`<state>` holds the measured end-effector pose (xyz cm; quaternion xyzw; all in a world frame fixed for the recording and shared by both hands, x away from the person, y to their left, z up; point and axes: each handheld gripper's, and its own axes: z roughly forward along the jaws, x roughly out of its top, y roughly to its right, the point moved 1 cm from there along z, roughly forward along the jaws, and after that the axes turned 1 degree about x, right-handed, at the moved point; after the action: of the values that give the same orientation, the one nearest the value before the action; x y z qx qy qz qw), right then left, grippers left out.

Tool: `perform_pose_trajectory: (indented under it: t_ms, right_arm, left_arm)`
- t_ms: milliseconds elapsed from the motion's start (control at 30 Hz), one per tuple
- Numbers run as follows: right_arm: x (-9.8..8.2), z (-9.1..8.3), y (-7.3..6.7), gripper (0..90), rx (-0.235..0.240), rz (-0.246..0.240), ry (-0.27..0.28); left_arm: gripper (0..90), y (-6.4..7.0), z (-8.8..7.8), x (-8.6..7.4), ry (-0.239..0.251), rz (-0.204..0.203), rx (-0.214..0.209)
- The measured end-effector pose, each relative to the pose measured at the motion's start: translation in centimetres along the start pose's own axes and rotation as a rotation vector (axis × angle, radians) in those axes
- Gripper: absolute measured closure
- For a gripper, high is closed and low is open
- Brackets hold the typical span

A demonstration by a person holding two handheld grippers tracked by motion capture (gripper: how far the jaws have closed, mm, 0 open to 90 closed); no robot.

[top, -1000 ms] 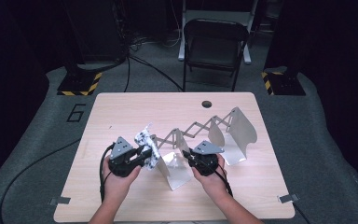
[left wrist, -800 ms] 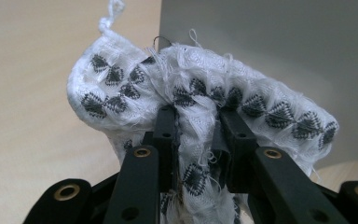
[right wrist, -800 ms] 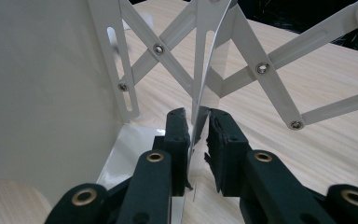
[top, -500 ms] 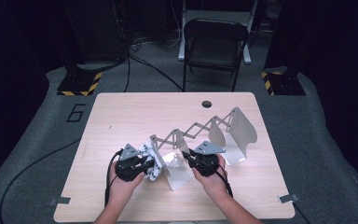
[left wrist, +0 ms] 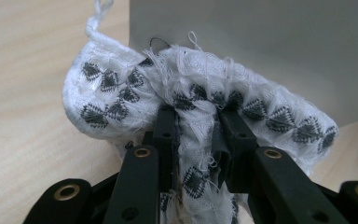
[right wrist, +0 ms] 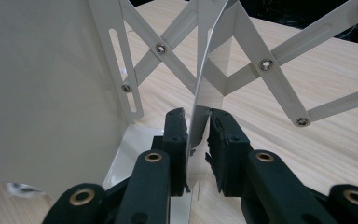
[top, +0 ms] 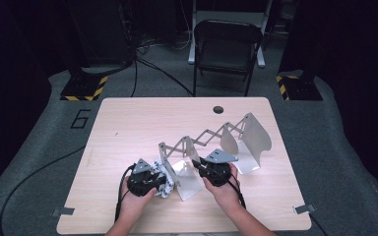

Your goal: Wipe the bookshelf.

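Observation:
A white metal expanding rack with a scissor lattice stands on the wooden table. My left gripper is shut on a white cloth printed with black diamonds. The cloth lies low on the table, bunched against the outer face of the rack's end panel. My right gripper is shut on the edge of a thin upright panel inside the rack, one pad on each face. The end panel rises close on the left there.
Two more rack panels stand toward the table's right. A round hole sits near the far edge. Beyond the table stands a folding chair. Cables run over the grey floor on the left.
My left hand has come down and moved right with the cloth, bringing it against the rack's end panel. The right hand has stayed on its panel.

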<state>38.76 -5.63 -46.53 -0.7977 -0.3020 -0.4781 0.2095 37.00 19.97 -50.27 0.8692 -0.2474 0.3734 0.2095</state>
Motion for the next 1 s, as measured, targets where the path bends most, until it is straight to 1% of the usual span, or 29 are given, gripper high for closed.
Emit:
perform_pose_trajectory:
  t_ms: [33,67,100,133,200,233,267,300,333,367,400,433,467,500,533,567,600,667,733,767,833,867,900,933,967,1000]
  right_arm:
    - [0.0,0.0,0.1,77.0,-0.001,-0.002,0.005]
    - [-0.1,0.0,0.2,77.0,-0.001,-0.003,0.006]
    - [-0.1,0.0,0.2,77.1,0.001,0.007,0.008]
    - [-0.1,0.0,0.2,77.0,0.002,0.005,0.005]
    - [-0.1,-0.1,0.2,76.9,0.002,0.005,0.005]
    - [-0.1,-0.1,0.2,77.0,0.002,0.005,0.004]
    - [-0.1,-0.1,0.2,77.0,0.004,0.004,0.003]
    - [-0.1,-0.1,0.2,77.1,0.007,0.008,0.002]
    - [-0.1,-0.1,0.2,77.1,0.007,0.008,0.002]
    - [-0.1,-0.1,0.1,77.1,0.008,0.004,0.003]
    - [-0.1,-0.1,0.0,77.1,0.006,-0.004,0.002]
    - [-0.1,0.0,0.0,77.2,0.004,-0.004,0.007]
    - [-0.1,0.0,0.0,77.2,0.003,-0.003,0.007]
    - [-0.1,-0.1,0.0,77.3,0.005,-0.002,0.003]
    - [-0.1,-0.1,0.0,77.3,0.005,0.0,0.002]
    - [-0.1,-0.1,0.0,77.3,0.004,-0.001,0.002]
    - [-0.1,-0.1,0.0,77.3,0.001,-0.003,0.003]
    - [-0.1,-0.1,-0.1,77.2,0.002,-0.003,0.002]
    - [-0.2,0.0,-0.1,77.2,0.001,-0.004,0.001]
    - [-0.2,-0.1,-0.1,77.3,0.0,0.002,-0.002]
    - [-0.2,0.0,-0.1,77.3,0.003,0.002,0.002]
    - [-0.2,0.0,0.0,77.2,0.004,0.001,0.004]
    - [-0.3,0.0,0.1,77.2,0.007,0.0,0.006]
    - [-0.3,0.0,0.1,77.2,0.007,0.0,0.006]
    - [-0.3,-0.1,0.1,77.3,0.009,-0.004,0.001]
    - [-0.3,-0.1,0.1,77.4,0.009,0.004,0.001]
  left_arm:
    - [71.3,-0.1,0.1,0.1,0.003,-0.003,-0.003]
    - [71.3,0.1,-0.2,0.3,-0.008,0.012,0.009]
    - [71.4,0.1,-0.2,0.3,-0.008,0.012,0.009]
    - [71.4,0.6,-1.3,1.0,0.019,0.033,0.003]
    - [71.4,1.3,-3.1,2.0,0.089,0.059,-0.011]
    - [71.4,1.7,-4.1,2.6,0.14,0.064,-0.018]
    - [71.4,1.7,-4.1,2.6,0.14,0.064,-0.018]
    - [71.3,2.6,-6.1,3.6,0.21,0.058,-0.054]
    - [71.3,2.6,-6.1,3.6,0.21,0.058,-0.054]
    - [71.3,3.4,-7.4,4.2,0.247,0.077,-0.072]
    - [71.3,3.7,-7.6,4.2,0.252,0.082,-0.076]
    - [71.2,3.7,-7.6,4.2,0.252,0.082,-0.076]
    - [71.2,4.2,-7.3,3.9,0.25,0.099,-0.075]
    - [71.1,4.1,-6.9,3.6,0.239,0.112,-0.073]
    - [71.1,4.0,-6.3,3.2,0.218,0.113,-0.071]
    - [71.1,3.8,-5.6,2.6,0.197,0.106,-0.069]
    - [71.1,3.5,-4.8,2.1,0.158,0.129,-0.057]
    - [71.2,2.6,-3.0,1.0,0.076,0.101,-0.05]
    - [71.2,1.8,-1.6,0.2,0.033,0.048,-0.058]
    - [71.2,1.7,-1.3,0.1,0.02,0.032,-0.062]
    - [71.3,1.7,-1.3,0.2,0.017,0.037,-0.059]
    - [71.4,2.3,-2.1,0.9,0.03,0.062,-0.046]
    - [71.4,2.7,-2.9,1.4,0.056,0.071,-0.059]
    - [71.4,2.7,-2.9,1.4,0.056,0.071,-0.059]
    - [71.4,3.3,-4.1,2.0,0.1,0.062,-0.081]
    - [71.4,4.1,-5.3,2.7,0.146,0.068,-0.098]
